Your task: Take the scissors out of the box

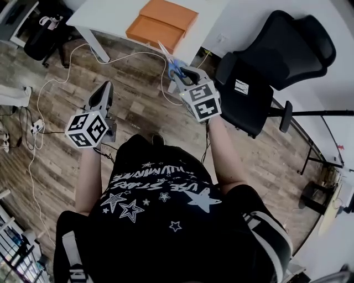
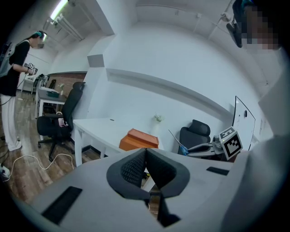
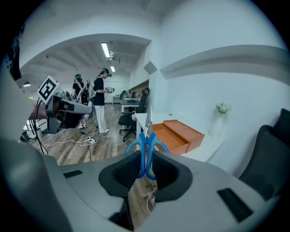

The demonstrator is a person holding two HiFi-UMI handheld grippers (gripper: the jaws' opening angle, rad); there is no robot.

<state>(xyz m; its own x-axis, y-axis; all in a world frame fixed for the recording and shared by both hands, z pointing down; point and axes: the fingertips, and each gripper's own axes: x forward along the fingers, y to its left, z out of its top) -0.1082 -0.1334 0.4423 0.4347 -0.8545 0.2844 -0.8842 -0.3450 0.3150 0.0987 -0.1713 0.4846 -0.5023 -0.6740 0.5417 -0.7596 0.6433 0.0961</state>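
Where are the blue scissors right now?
In the head view, the scissors are pinched by their blue handles in the right tongs, right of centre, held in the air just short of the white table with the orange box.

Black star-print shirt (image 1: 160, 207), white-striped sleeves (image 1: 266, 228)

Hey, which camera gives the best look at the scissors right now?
The right gripper view: the scissors sit large at its centre, blue handles clamped in the jaws of the right gripper, blades pointing away. The head view shows them small, past that gripper. The left gripper view shows only a thin blade and blue handle far off.
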